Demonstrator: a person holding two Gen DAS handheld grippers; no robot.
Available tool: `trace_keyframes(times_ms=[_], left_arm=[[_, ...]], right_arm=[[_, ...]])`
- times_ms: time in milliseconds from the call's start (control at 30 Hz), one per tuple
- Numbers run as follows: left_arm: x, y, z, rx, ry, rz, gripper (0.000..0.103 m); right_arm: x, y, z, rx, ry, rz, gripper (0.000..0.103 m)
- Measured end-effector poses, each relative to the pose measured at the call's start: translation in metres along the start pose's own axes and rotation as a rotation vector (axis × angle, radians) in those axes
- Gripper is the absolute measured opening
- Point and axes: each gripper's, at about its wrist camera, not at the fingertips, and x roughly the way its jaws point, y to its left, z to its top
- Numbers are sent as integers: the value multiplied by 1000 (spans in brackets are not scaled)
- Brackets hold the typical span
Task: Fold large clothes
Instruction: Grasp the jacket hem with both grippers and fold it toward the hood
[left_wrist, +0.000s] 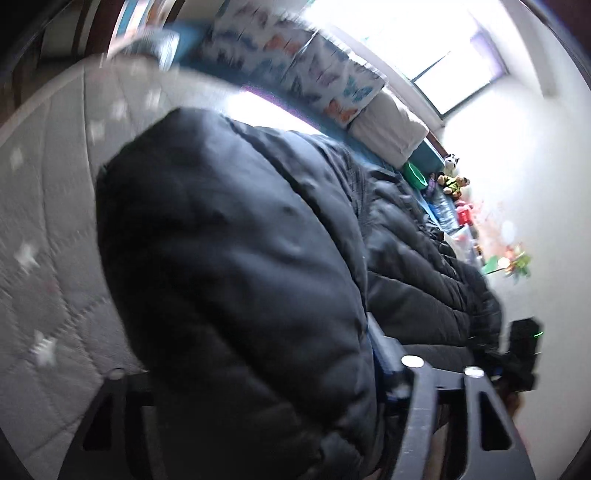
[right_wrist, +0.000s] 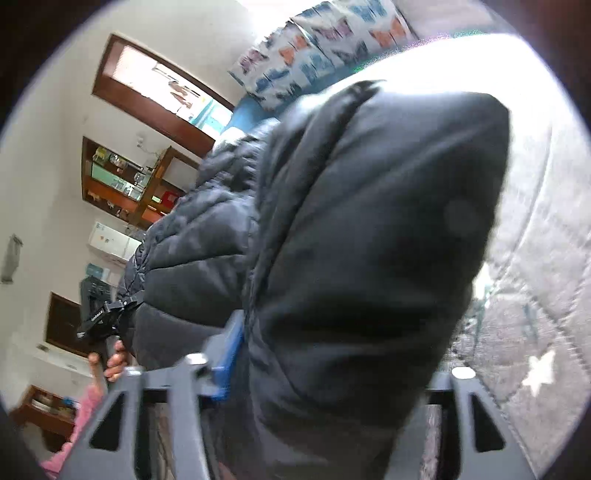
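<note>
A black puffer jacket (left_wrist: 229, 258) (right_wrist: 369, 221) fills the middle of both views, lifted off the bed in a thick bundle. A padded fold bulges between the jaws of my left gripper (left_wrist: 251, 365), and one blue pad (left_wrist: 384, 354) presses into its side. My right gripper (right_wrist: 345, 362) clamps another thick fold, its blue pad (right_wrist: 229, 350) tight against the fabric. Quilted jacket panels hang between the two grips. Each view shows the other gripper at the jacket's far end: the right gripper (left_wrist: 524, 347) and the left gripper (right_wrist: 99, 321), which a hand (right_wrist: 114, 362) holds.
Under the jacket lies a grey quilt with white stars (left_wrist: 44, 221) (right_wrist: 535, 295). Butterfly-print pillows (left_wrist: 295, 62) (right_wrist: 314, 48) and a white pillow (left_wrist: 391, 129) line the bed's far side. Toys (left_wrist: 454, 181) sit by the bright window (left_wrist: 443, 55). A wooden shelf (right_wrist: 125, 181) stands on the wall.
</note>
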Motion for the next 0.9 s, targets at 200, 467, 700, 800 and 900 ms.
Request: trace_keyframes(times_ms=[200,467,700,800,900], left_arm=[[-20,-46,-6,40,-19,-7,55],[5,-151,-15,110,22,-81,54],[70,-280,-11,176,84,-158,54],[102,-335,-11,205,100,-201,54],[129,-387,-15,240,100,-237,54]], right_arm=[[-36,31,-7,-102,-69,-79,40],[-98,15,-14,-105,-115,-142,39],[-155,-13,-18,-74,-175,-233,39],[-182,-30,-16,-62,-206,-273,39],[-207,-47,-11,-54,-243,-309,39]])
